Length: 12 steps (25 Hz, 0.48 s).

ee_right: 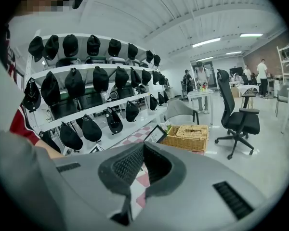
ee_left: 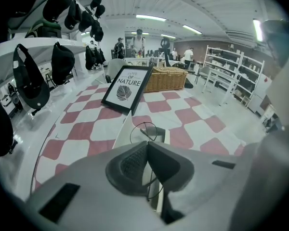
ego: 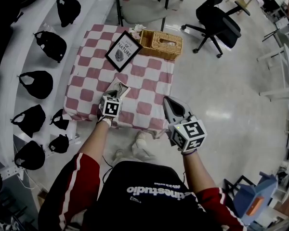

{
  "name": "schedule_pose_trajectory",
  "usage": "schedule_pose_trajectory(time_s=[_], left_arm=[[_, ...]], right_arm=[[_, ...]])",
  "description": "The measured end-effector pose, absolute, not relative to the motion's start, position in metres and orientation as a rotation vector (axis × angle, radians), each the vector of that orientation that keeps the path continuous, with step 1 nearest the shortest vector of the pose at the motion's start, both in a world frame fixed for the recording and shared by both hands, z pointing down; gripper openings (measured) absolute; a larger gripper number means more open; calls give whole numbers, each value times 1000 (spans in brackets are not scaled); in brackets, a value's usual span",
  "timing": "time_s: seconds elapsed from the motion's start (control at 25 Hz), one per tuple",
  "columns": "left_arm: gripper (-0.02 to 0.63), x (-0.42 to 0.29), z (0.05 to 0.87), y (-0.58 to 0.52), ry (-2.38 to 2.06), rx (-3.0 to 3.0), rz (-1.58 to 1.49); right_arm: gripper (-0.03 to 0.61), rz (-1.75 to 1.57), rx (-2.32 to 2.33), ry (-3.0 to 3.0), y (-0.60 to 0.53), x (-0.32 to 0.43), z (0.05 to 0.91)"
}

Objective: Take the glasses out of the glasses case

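Evidently the lift-out is in hand: the left gripper (ee_left: 145,148) has its jaws pinched on the thin wire glasses (ee_left: 145,130), just over the open white case (ee_left: 125,131) on the table's (ee_left: 86,129) near side. The right gripper (ee_right: 143,148), jaws together on nothing, hangs off to the right. Next, I judge, comes a gentle raise clear of the case.

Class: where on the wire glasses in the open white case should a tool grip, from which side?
Pinch the glasses by the thin wire frame, not the round lens, coming from above the case's open near end; its raised lid blocks the left. The left tool seems shut on that wire.
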<state>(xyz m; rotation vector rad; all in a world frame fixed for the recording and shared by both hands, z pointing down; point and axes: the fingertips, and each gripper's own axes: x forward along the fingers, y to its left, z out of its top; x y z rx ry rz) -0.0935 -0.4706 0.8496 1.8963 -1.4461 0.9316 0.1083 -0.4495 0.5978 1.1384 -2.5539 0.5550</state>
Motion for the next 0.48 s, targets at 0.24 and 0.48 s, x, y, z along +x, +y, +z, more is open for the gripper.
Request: schedule_pose_trajectory(time_s=[0.24, 0.48], left_arm=[[9, -93, 831, -469, -1442, 1931, 892], [9, -91, 810, -463, -1433, 1978, 865]], right_arm=[[3, 527, 1160, -2558, -440, 103, 583], [5, 503, 1189, -2563, -431, 102, 563]])
